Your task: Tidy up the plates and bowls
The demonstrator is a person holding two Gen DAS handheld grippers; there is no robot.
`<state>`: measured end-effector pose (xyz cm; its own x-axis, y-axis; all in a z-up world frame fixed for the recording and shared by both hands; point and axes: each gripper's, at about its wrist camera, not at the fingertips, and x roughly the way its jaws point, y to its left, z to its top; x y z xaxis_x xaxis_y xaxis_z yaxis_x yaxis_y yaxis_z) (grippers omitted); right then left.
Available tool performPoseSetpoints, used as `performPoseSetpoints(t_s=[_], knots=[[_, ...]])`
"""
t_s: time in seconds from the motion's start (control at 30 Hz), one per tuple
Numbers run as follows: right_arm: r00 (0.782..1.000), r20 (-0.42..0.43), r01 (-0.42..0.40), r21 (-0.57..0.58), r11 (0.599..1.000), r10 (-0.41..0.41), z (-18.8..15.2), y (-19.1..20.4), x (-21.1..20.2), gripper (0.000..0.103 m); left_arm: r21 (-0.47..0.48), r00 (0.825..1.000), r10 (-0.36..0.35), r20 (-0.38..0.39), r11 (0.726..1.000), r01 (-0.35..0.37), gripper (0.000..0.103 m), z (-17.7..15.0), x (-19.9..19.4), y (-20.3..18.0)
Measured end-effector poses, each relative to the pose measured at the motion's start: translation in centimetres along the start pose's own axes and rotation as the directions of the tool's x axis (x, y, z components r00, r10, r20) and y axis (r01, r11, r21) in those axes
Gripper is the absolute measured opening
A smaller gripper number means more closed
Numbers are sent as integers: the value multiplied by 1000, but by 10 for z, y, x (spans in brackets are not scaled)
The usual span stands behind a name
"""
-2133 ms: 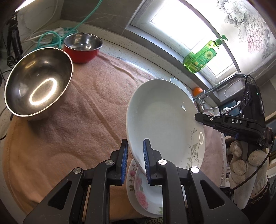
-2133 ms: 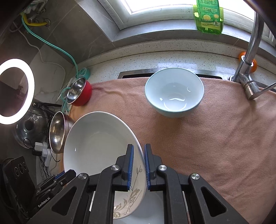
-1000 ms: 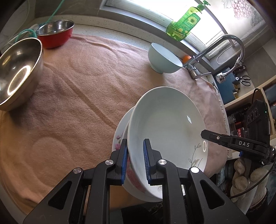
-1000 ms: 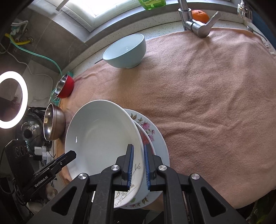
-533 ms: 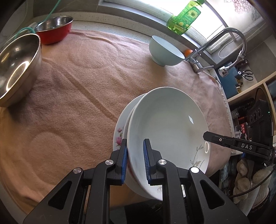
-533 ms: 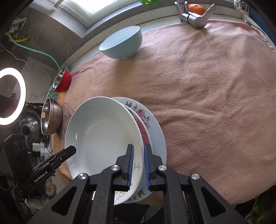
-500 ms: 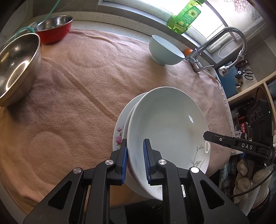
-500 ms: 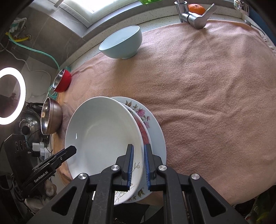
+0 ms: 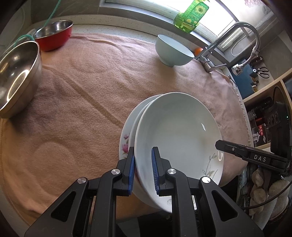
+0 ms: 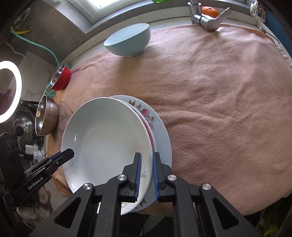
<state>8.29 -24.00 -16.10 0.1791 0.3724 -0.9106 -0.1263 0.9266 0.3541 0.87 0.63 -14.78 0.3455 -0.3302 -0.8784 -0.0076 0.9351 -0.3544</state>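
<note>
The near rim of the white deep plate (image 9: 178, 134) is cut off behind the black finger mounts in both wrist views, and whether its underside touches the floral plate (image 10: 146, 113) below cannot be told. Most of the floral plate is hidden; only a crescent of its rim with pink flowers shows.

The left gripper (image 9: 143, 169) is clamped narrow on the deep plate's left rim, and the right gripper (image 10: 146, 173) is clamped narrow on the opposite rim. The plate is round, mouth up, slightly tilted, at the near edge of the pink towel (image 9: 82, 87), directly over the floral plate.

Farther back on the towel, well apart, stands a light blue bowl (image 9: 173, 52), near the faucet (image 9: 235, 38). At the left stand a large steel bowl (image 9: 16, 76) and a red-sided steel bowl (image 9: 53, 34). A green soap bottle (image 9: 191, 15) stands on the sill. Nothing lies between the plates and the bowls.
</note>
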Motion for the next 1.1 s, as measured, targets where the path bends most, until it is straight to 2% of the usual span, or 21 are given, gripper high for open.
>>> performPoseSetpoints(t_s=[0.2, 0.47, 1.1], knots=[[997, 14, 81, -62, 995, -80, -3, 11, 0, 11, 20, 1000, 10, -3, 1000, -10, 15, 0, 1, -3], [992, 16, 130, -90, 987, -129, -5, 15, 1, 11, 53, 1000, 25, -5, 998, -25, 15, 2, 3, -6], [995, 1, 103, -57, 993, -103, -6, 10, 1, 11, 104, 999, 28, -21, 994, -26, 15, 5, 4, -9]])
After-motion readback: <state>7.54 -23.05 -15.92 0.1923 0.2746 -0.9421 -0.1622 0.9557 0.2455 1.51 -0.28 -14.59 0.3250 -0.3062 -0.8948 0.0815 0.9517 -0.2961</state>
